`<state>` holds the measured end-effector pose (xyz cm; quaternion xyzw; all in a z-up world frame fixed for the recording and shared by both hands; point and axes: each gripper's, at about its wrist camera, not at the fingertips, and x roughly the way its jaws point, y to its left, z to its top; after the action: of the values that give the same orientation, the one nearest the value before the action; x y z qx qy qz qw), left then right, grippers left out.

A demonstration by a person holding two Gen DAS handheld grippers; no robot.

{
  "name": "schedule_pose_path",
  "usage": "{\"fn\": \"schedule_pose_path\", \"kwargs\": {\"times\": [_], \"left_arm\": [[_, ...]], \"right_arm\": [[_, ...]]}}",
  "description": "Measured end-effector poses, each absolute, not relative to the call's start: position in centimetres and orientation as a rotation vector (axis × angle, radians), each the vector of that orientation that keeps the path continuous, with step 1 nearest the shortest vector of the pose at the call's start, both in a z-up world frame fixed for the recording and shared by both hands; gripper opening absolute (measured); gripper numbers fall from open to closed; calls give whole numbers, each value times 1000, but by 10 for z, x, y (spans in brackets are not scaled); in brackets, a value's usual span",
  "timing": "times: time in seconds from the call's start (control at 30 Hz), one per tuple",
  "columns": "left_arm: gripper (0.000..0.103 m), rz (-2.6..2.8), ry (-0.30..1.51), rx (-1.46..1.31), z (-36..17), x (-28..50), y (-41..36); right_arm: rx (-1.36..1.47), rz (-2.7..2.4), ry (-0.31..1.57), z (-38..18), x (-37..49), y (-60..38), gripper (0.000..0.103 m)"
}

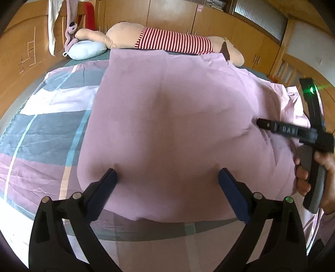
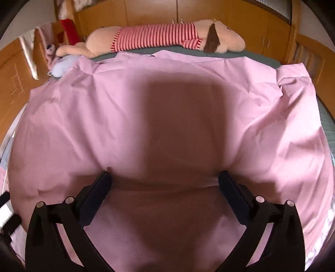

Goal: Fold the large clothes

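A large pink garment [image 1: 178, 117] lies spread on the bed, folded along its left side; it fills the right wrist view [image 2: 104, 125]. My left gripper [image 1: 167, 175] is open, its fingertips resting on the garment near its near edge. My right gripper [image 2: 165, 177] is open, both fingertips pressing into the cloth, with nothing held between them. In the left wrist view the right gripper [image 1: 259, 122] shows from the side at the right, held by a hand, its tip on the garment.
The bed has a checked sheet [image 1: 41, 129] of grey, pink and white. A long plush toy in a red-striped shirt [image 1: 173, 41] lies along the far edge, next to a pale blue pillow [image 1: 85, 50]. Wooden cupboards [image 1: 167, 12] stand behind.
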<state>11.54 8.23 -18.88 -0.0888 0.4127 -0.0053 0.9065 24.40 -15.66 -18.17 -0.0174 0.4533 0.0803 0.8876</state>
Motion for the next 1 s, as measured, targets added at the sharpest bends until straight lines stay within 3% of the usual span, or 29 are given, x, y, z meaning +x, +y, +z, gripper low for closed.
{"fn": "schedule_pose_path", "kwargs": {"times": [0.07, 0.17, 0.3, 0.4, 0.5, 0.77, 1.0], "left_arm": [[98, -12, 859, -191, -190, 116, 83], [98, -12, 861, -194, -190, 115, 83], [98, -16, 863, -184, -192, 116, 79], [98, 7, 836, -170, -185, 113, 76], [98, 7, 753, -189, -162, 102, 76], [99, 4, 588, -94, -93, 40, 38], [101, -71, 578, -52, -70, -6, 6]], "right_arm": [[1, 183, 838, -160, 229, -160, 96], [43, 149, 679, -142, 184, -174, 96], [33, 118, 857, -194, 202, -191, 98], [-19, 158, 873, -204, 211, -191, 102], [51, 139, 899, -180, 200, -196, 102], [219, 116, 639, -104, 58, -227, 102], [-41, 42, 569, -74, 2, -202, 102]]}}
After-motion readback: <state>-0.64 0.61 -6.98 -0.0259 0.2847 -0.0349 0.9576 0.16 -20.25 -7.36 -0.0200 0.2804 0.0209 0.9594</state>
